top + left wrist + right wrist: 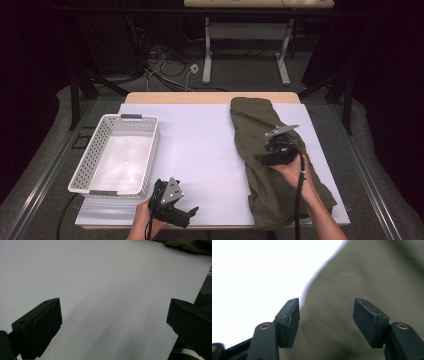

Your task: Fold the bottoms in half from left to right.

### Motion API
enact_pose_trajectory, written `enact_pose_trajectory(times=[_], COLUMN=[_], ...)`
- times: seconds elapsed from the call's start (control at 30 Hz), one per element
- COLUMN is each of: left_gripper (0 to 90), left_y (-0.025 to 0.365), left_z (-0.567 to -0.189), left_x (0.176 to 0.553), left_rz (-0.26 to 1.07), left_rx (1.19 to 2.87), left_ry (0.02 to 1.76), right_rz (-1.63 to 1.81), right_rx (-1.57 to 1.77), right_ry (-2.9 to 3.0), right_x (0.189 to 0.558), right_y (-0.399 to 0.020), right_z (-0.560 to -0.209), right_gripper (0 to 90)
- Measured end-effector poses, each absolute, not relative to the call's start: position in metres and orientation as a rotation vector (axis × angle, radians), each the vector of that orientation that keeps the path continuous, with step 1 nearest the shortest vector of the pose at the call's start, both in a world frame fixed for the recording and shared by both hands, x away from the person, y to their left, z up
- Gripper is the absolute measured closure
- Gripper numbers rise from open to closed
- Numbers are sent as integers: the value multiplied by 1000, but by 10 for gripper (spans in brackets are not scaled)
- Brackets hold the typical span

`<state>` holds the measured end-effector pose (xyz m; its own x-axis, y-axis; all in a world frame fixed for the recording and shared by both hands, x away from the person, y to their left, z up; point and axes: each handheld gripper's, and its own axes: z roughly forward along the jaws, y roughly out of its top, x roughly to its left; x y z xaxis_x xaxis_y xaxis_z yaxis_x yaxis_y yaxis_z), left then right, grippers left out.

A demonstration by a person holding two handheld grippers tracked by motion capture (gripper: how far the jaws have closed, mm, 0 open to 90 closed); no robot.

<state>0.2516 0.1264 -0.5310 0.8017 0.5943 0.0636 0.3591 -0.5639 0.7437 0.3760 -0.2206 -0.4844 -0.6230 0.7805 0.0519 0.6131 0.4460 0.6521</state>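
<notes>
Your right gripper (261, 159) is over the long olive-green folded cloth (260, 135), and its jaws stand partly open with nothing between them. In the right gripper view the black pads (290, 315) hang above the cloth (367, 272) and do not touch it. The cloth lies far to the right of the white plastic basket with holes in its sides (100, 135), stretched from the back of the white table sheet (200, 140) to the front edge. Your left gripper (192, 213) rests just in front of the basket, a little to its right, with jaws wide apart and holding nothing.

Here is what could go wrong. If you grab just the top layer, the cloth may unfold and go messy. If you pull hard toward the basket, the near end could slip off the table's front edge. The picture from your right gripper is blurry, so aim slowly.
</notes>
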Motion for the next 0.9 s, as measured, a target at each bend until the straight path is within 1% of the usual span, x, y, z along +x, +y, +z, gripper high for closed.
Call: enact_pose_trajectory(times=[0.07, 0.1, 0.17, 0.2, 0.27, 0.3, 0.33, 0.4, 0.63, 0.83, 0.87, 0.9], left_gripper=[0, 0, 0, 0, 0, 0, 0, 0, 0, 0, 0, 0], left_y=[126, 126, 127, 127, 127, 127, 127, 126, 127, 127, 127, 127], left_z=[-531, -531, -531, -531, -531, -531, -531, -532, -531, -531, -531, -531], left_x=[251, 251, 252, 252, 252, 252, 252, 252, 252, 252, 252, 251], left_rz=[400, 400, 397, 393, 391, 394, 386, 391, 388, 392, 394, 391], left_rx=[2226, 2225, 2224, 2224, 2228, 2224, 2229, 2222, 2223, 2222, 2222, 2219], left_ry=[699, 698, 704, 704, 702, 703, 704, 706, 706, 704, 704, 706], right_rz=[904, 882, 804, 734, 742, 740, 731, 762, 868, 741, 698, 718], right_rx=[1174, 1162, 1165, 1152, 1159, 1168, 1185, 1182, 1153, 1216, 1231, 1222], right_ry=[2503, 2543, 2553, 2545, 2531, 2518, 2510, 2481, 2268, 2306, 2336, 2319], right_x=[378, 380, 383, 386, 392, 393, 394, 395, 387, 401, 401, 400], right_y=[-202, -195, -185, -183, -183, -184, -185, -188, -204, -213, -213, -213], right_z=[-492, -497, -507, -512, -522, -526, -526, -526, -505, -534, -533, -533], right_gripper=[363, 394, 561, 627, 793, 853, 892, 900, 900, 897, 888, 850])
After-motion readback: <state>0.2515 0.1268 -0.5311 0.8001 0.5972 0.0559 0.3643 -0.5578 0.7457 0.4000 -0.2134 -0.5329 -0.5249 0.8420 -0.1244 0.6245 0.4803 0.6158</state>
